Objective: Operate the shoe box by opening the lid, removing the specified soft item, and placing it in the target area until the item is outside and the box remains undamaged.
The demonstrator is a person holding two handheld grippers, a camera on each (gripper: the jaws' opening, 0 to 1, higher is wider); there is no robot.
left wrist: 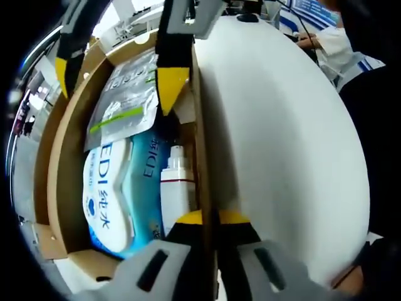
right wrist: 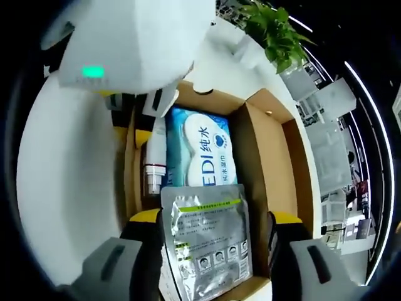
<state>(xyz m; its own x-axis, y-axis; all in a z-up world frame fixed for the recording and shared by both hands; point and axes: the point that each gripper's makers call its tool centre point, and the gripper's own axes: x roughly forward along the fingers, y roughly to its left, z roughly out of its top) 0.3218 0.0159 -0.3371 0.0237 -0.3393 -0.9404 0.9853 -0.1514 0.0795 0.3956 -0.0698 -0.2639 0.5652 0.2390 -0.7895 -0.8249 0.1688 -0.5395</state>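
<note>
"EDI 纯水" on the blue wipes pack (right wrist: 203, 153)

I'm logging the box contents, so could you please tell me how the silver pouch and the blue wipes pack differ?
The silver pouch is flat, shiny foil with a green stripe; the blue wipes pack is plump, blue and white, with large lettering. The silver pouch sits between the jaws of the right hand-held gripper, while the blue wipes pack lies beyond them. The silver pouch overlaps one end of the blue wipes pack. Both are soft packs inside the open cardboard box.
</note>
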